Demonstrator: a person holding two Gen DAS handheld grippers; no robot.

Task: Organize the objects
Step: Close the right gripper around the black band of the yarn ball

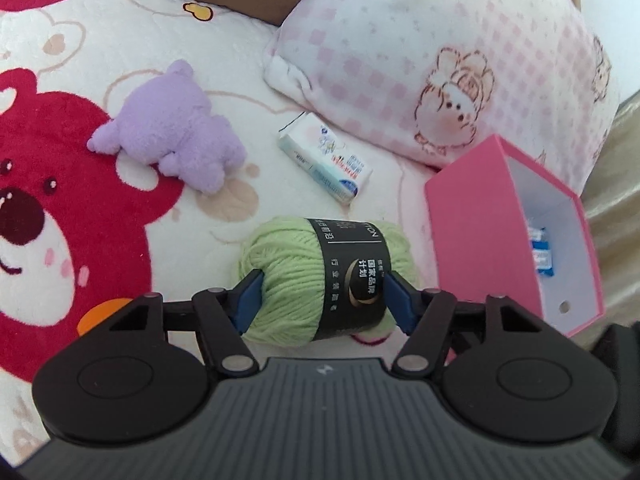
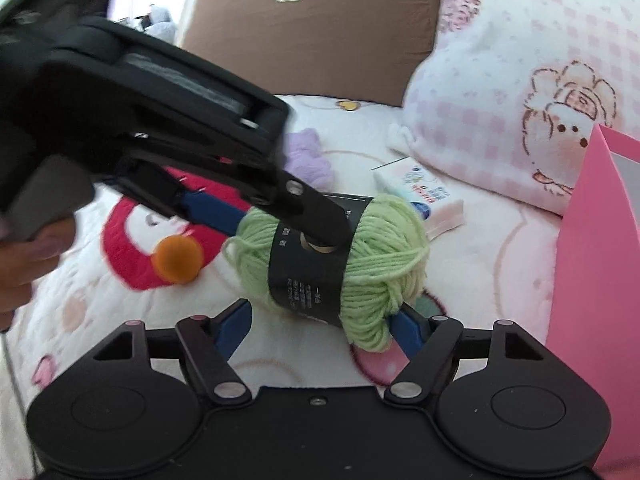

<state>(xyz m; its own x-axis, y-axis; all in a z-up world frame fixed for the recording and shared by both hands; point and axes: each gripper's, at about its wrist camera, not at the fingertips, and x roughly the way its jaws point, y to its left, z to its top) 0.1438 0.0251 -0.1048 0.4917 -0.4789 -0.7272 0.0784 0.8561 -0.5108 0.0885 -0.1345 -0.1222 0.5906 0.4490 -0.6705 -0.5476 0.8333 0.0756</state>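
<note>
My left tongs (image 1: 322, 300) pinch the green yarn ball (image 1: 316, 276) across its black label, both blue pads (image 1: 250, 298) pressing into the wool. My right tongs (image 2: 320, 322) stand spread at the yarn's near end; its right pad touches the loose wool, its left pad stays clear of it. In the left wrist view a tissue packet (image 1: 326, 156) lies on the bed blanket (image 1: 60, 280) at twelve o'clock of the yarn, a purple plush toy (image 1: 172, 128) at ten o'clock, and the open pink box (image 1: 508, 236) at three o'clock, small blue-and-white packets (image 1: 542, 256) inside it. A pink checked pillow (image 1: 440, 48) rests at one o'clock, and an orange ball (image 2: 178, 260) sits at nine in the right wrist view
</note>
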